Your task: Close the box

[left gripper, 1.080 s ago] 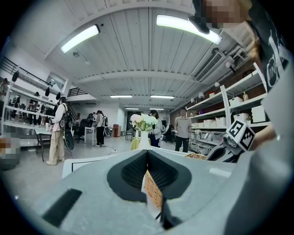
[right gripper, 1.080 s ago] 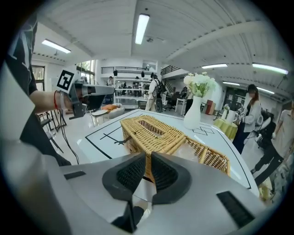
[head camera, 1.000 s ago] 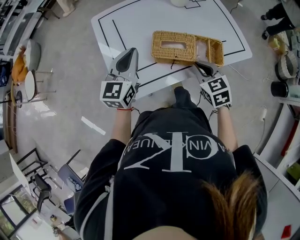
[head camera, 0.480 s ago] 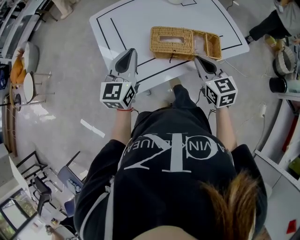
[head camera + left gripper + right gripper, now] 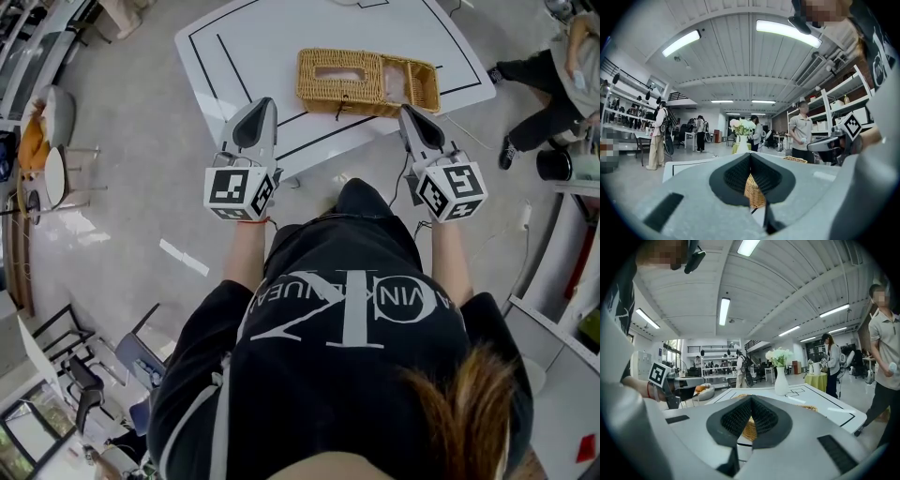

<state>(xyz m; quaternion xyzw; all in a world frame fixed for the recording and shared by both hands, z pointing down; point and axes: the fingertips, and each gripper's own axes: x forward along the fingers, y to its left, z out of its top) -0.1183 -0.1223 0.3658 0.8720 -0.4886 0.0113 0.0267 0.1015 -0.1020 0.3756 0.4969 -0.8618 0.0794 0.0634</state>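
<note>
A woven wicker box (image 5: pixel 342 80) lies on the white table (image 5: pixel 262 37); its left part has a slotted top, and its right part (image 5: pixel 412 84) looks lower and hollow. A short dark cord (image 5: pixel 339 111) hangs at its front. My left gripper (image 5: pixel 265 103) is shut and empty over the table's front edge, left of the box. My right gripper (image 5: pixel 406 112) is also shut and empty, just in front of the box's right part and apart from it. The wicker (image 5: pixel 754 192) shows below the shut left gripper (image 5: pixel 750 155), and wicker (image 5: pixel 749 430) below the shut right gripper (image 5: pixel 751 399).
Black tape lines (image 5: pixel 309 141) run across the table. A white vase of flowers (image 5: pixel 781 380) stands farther back on it. A person (image 5: pixel 553 56) is at the table's right end, and others stand about the room. The person's legs are close to the table's front edge.
My right gripper has drawn back from the box's front edge toward the person and closed fully. The left gripper has stayed where it was.
</note>
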